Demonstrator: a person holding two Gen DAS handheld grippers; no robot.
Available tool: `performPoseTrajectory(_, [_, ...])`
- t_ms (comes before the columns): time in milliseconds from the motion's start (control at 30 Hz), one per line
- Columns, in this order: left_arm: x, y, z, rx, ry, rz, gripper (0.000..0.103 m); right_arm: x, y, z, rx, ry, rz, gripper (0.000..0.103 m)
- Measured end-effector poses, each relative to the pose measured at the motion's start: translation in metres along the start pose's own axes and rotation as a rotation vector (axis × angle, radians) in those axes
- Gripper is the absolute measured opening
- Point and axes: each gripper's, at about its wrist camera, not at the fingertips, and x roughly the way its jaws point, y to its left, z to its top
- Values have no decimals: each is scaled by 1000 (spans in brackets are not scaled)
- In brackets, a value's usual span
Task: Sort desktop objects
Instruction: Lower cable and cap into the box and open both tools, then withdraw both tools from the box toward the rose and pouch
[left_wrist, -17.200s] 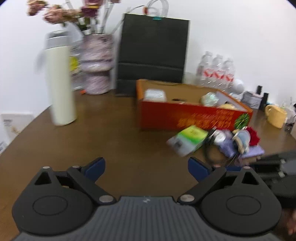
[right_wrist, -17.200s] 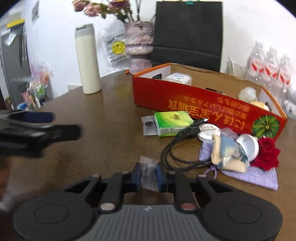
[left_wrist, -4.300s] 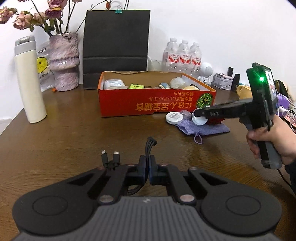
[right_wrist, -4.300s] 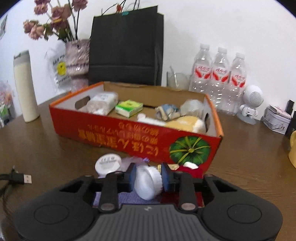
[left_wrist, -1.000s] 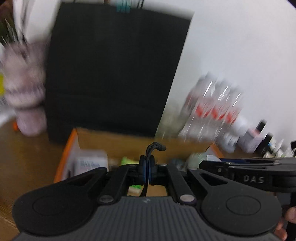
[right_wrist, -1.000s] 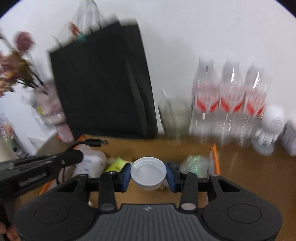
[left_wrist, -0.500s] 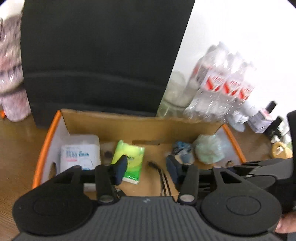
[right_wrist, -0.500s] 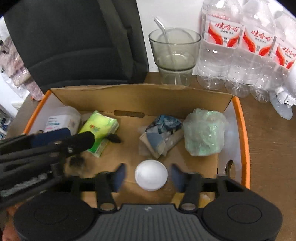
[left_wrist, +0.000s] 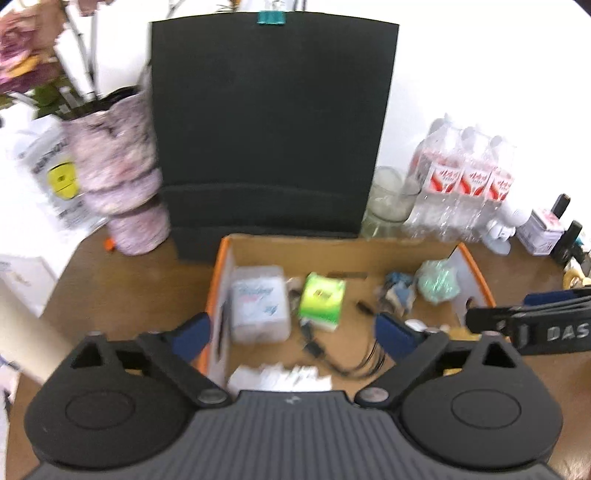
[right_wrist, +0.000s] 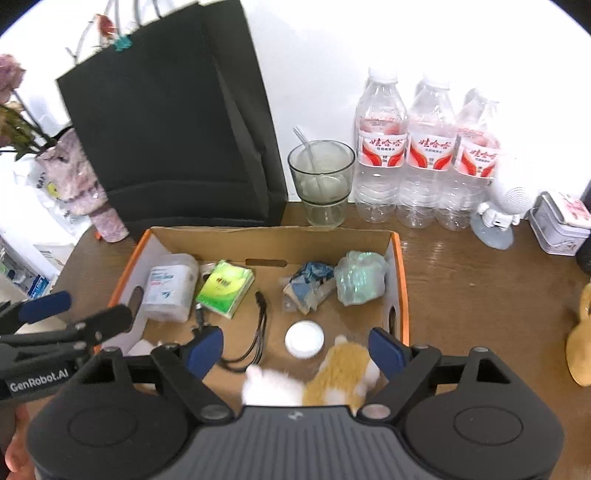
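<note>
The orange cardboard box (right_wrist: 400, 280) (left_wrist: 476, 277) sits below both grippers. On its floor lie the black cable (right_wrist: 258, 332) (left_wrist: 354, 363) and the white round lid (right_wrist: 304, 338). My left gripper (left_wrist: 291, 334) hovers over the box, jaws opening wide with nothing between them; it also shows at the left of the right wrist view (right_wrist: 85, 314). My right gripper (right_wrist: 295, 349) hangs above the lid, jaws opening, nothing gripped. Its fingers (left_wrist: 524, 314) reach in from the right of the left wrist view.
In the box lie a tissue pack (right_wrist: 168, 286), a green packet (right_wrist: 225, 282), a blue-grey bundle (right_wrist: 306, 284), a pale green bag (right_wrist: 360, 277) and a plush toy (right_wrist: 332, 373). Behind stand a black paper bag (right_wrist: 177, 140), a glass (right_wrist: 321, 181), water bottles (right_wrist: 424, 155) and a vase (left_wrist: 118, 177).
Both grippers went from shut to wide open. The cable dropped from the left gripper and the white lid from the right; both now lie in the box. Both grippers have risen slightly.
</note>
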Motion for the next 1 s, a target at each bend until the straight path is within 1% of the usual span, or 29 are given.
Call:
performPoseTrajectory(67, [-14,5,-16,-4,-28,-3,102,-13,5,-13,5,-31,20,86])
performPoseTrajectory(133, [-23,8,-35,-23,-73,-21,103,-24,8,-30,23,-69,70,87])
performPoseTrajectory(167, [-26,10,-44,-25,-77,-26,103,-29,9,-41,33,-87,105,87])
performPoseTrajectory(200, [-27,10,-51,-26,-82,-12,103,-34,10,-52,43,-108,126,87])
performPoseTrajectory(233, [-32,10,-61,-23,-107,22,103,-39,12,-63,46,-138,127,87])
performPoseTrajectory(300, [-45,12,-81,-17,-209,70,103,-52,17,-88,31,-261,92,88])
performPoseTrajectory(333, [-52,14,-93,-18,-263,82,103,-57,20,-102,10,-334,67,94])
performPoseTrajectory(400, [-64,19,-117,-46,-354,86,103,-61,25,-131,-29,-463,20,99])
performPoseTrajectory(433, [-69,21,-130,-60,-387,82,103,-61,26,-144,-40,-502,13,99])
performPoseTrajectory(567, [-79,21,-161,-27,-461,67,103,-62,25,-177,-48,-582,40,99])
performPoseTrajectory(667, [-80,19,-170,16,-460,85,103,-62,30,-190,-59,-608,17,99])
performPoseTrajectory(733, [-86,19,-175,14,-476,92,103,-63,33,-196,-54,-605,16,99])
performPoseTrajectory(833, [-103,22,-193,19,-475,69,103,-69,39,-211,-67,-597,0,99])
performPoseTrajectory(900, [-119,23,-214,58,-457,53,103,-78,44,-227,-77,-573,-6,99])
performPoseTrajectory(1000, [-146,27,-259,118,-444,9,103,-93,46,-266,-77,-518,31,100])
